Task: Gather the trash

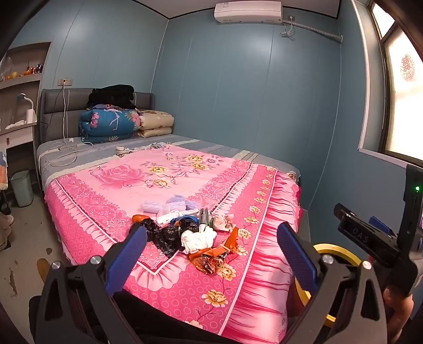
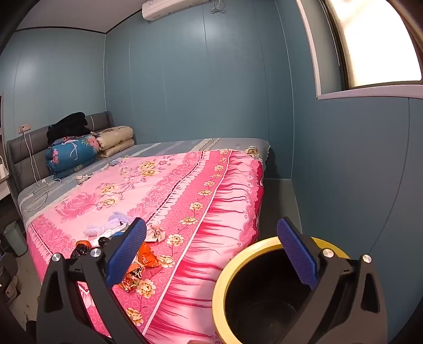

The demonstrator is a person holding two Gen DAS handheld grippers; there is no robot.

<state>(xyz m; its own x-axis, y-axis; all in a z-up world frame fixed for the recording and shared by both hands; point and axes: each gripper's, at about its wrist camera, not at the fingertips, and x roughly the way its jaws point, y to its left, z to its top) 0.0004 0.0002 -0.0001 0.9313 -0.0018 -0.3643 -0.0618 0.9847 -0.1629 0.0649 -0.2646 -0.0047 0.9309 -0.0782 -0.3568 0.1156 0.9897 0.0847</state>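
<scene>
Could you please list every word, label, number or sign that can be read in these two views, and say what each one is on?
"DAS" – raised letters on the black body of the right gripper, seen from the left wrist view.
Red paper-cut emblem on the window – a decorative sign, too blurred to read.
Air conditioner – small marks on its front, too small to read.
Orange wrapper on the bed – print is illegible.
Nothing else is readable.
</scene>
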